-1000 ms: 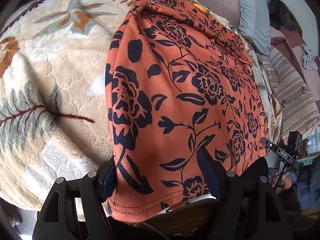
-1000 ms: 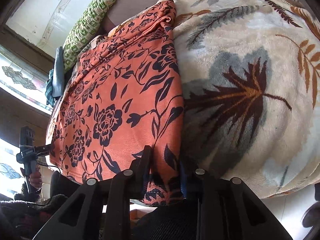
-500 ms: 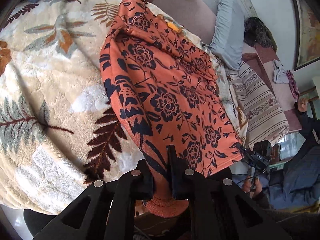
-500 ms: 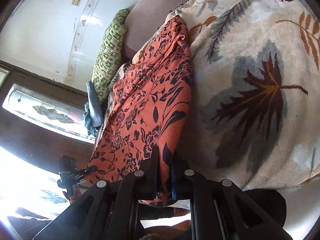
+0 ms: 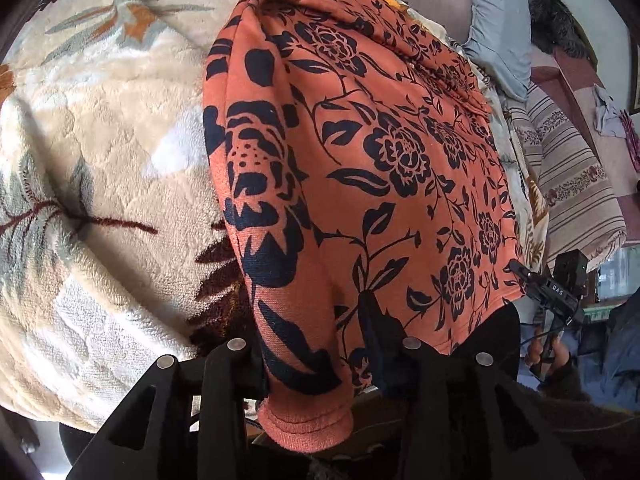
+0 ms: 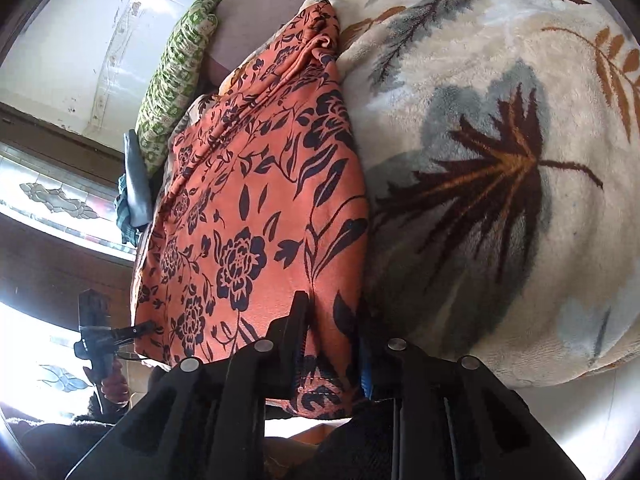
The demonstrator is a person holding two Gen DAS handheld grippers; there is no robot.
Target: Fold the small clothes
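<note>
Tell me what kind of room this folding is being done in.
Most likely a bedroom in a home. The orange floral garment lies on a bed covered by a plush leaf-print blanket, with a grey-blue pillow and a green patterned pillow at the far end.

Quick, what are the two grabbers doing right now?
Left gripper: jaws just opened a little; orange flowered cloth between them, grip unclear.
Right gripper: jaws just opened a little; same cloth between them, grip unclear.

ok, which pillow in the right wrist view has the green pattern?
The green-and-white patterned pillow propped against the wall, upper left. The plain blue-grey pillow below it has no pattern.
</note>
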